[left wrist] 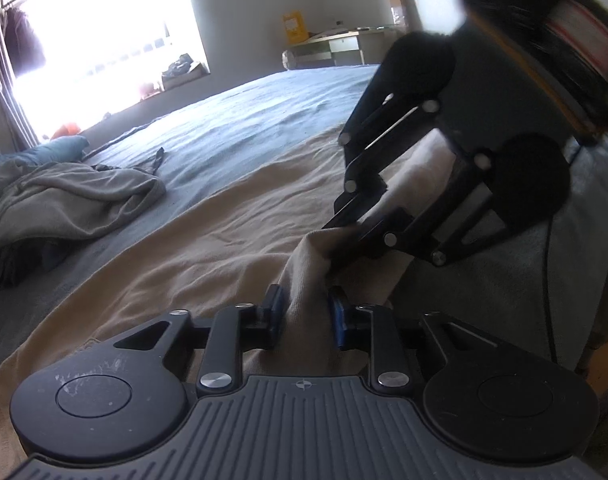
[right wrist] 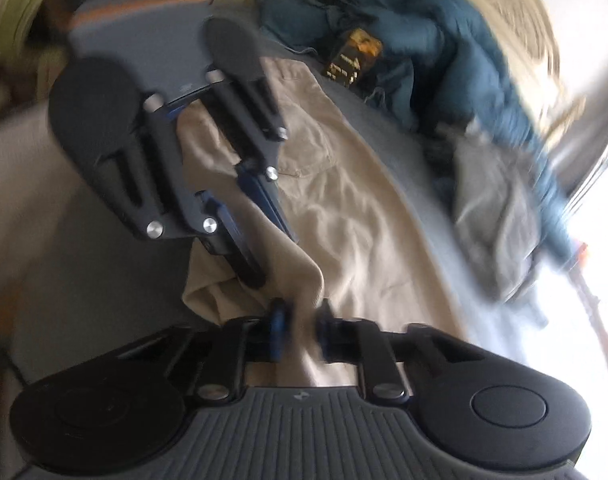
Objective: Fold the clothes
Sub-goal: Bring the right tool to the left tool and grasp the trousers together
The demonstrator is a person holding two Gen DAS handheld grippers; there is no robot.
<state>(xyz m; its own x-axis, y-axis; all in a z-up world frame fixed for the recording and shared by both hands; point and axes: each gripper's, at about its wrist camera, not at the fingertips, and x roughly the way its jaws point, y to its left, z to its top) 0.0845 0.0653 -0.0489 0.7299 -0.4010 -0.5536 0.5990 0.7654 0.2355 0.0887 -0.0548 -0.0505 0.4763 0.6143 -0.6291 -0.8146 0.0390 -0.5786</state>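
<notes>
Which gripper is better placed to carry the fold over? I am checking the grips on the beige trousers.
Neither clearly. The left gripper and the right gripper both pinch the same raised edge of the beige cotton trousers, close together, so they would probably carry it over jointly.

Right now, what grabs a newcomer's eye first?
Both tongs pinch one bunched edge of the beige trousers, left in the near foreground, right just beyond it. The trousers lie spread across the blue bed. A grey garment sits crumpled at far left.
</notes>
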